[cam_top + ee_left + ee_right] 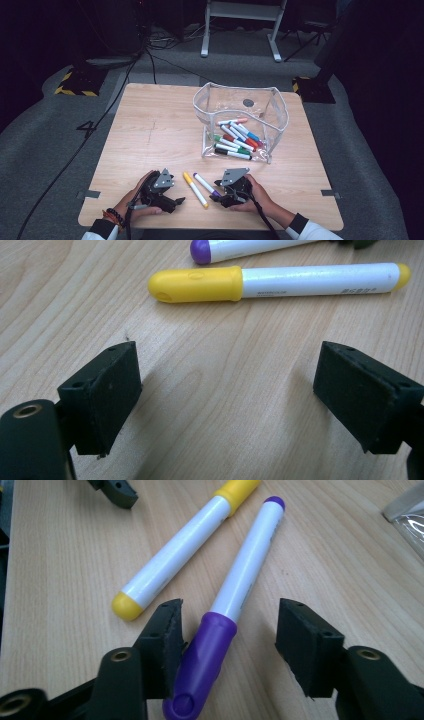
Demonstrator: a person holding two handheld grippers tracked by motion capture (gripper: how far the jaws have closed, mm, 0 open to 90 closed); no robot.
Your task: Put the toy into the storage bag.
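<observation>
Marker [235, 587] (purple cap), white barrel.

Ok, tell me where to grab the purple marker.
Grip the purple marker on its cap end, across its width, coming from above. It lies flat on the table, and the right claw already straddles that cap, jaws open.

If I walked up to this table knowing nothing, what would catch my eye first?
Probably the clear pouch standing open at the far right of the wooden table, with a heap of coloured markers inside. Next, near the front edge, a yellow marker and a purple marker lie side by side between two hand-held black tools. The right gripper has its open jaws either side of the purple marker's cap, while the left gripper hangs open over bare wood.
</observation>
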